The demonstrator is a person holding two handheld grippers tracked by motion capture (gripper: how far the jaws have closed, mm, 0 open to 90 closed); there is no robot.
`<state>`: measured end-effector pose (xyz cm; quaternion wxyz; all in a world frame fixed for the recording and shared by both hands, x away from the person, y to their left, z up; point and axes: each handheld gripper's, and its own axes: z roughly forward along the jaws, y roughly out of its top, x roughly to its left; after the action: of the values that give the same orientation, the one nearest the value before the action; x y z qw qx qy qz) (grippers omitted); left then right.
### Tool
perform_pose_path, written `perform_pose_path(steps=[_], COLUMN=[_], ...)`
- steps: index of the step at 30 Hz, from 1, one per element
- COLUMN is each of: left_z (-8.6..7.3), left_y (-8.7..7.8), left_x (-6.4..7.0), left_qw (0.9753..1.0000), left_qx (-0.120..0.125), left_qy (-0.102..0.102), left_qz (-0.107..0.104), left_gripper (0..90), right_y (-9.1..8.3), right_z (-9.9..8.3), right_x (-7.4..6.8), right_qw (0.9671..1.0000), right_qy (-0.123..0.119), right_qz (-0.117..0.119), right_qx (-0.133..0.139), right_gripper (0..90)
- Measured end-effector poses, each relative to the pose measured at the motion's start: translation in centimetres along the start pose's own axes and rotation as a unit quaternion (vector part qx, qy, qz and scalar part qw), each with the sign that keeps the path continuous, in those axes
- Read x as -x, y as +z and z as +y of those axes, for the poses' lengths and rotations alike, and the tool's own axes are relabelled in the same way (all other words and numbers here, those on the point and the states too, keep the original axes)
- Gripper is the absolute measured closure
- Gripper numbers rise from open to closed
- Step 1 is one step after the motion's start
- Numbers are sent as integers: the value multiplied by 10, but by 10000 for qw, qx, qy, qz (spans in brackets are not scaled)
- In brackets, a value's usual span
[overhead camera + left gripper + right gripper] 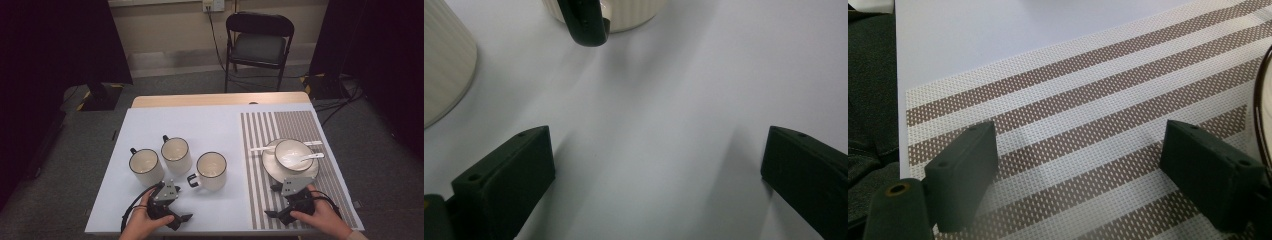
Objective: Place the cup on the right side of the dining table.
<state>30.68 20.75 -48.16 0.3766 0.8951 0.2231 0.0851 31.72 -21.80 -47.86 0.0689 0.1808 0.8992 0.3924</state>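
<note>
The left gripper [167, 194] has its jaws spread wide and empty, resting low over bare white table [210, 125]; in the left gripper view the two black fingers [506, 175] flank nothing but tabletop. Just beyond them, at about 1 o'clock in the high view, stands the nearest mug [211, 170], its dark handle [583, 22] turned toward the gripper. A second mug [146, 166] sits at 11 o'clock from the gripper and a third mug [176, 154] at 12 o'clock, a little farther back.

The right gripper [291, 191] is likewise released, jaws apart over the striped placemat [1088, 120], holding nothing. At its 12 o'clock lies the plate [272, 167] carrying a bowl [293, 154] with a white spoon [307, 158] in it.

The nearest mug looks like glazed ceramic: rigid, fairly weighty, smooth and likely slippery, and prone to chip if knocked against its neighbours. The handle is the likeliest place to pinch, since it faces the left gripper and fits between the jaws; the ribbed wall is probably too broad and slick.
</note>
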Motion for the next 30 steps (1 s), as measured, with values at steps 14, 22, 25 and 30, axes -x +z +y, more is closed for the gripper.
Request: perform_pose_path(steps=[14, 22, 25, 30], left_z=[0, 5, 7, 11], left_y=[0, 0, -2, -5], left_x=[0, 4, 4, 3], left_qw=[10000, 9997, 9993, 9978], left_qx=[-13, -219, -310, -373], left_qy=[4, -69, -120, -370], left_qz=[8, 118, 160, 398], left_gripper=[0, 5, 32, 136], right_y=[0, 0, 1, 0], right_z=[0, 3, 5, 9], right_x=[0, -1, -1, -1], right_qw=[10000, 9999, 9999, 9994], right_qy=[-2, 21, 3, 4], right_qz=[10, -16, -20, -9], right_qx=[-15, -103, -162, -342], right_gripper=[147, 147, 147, 144])
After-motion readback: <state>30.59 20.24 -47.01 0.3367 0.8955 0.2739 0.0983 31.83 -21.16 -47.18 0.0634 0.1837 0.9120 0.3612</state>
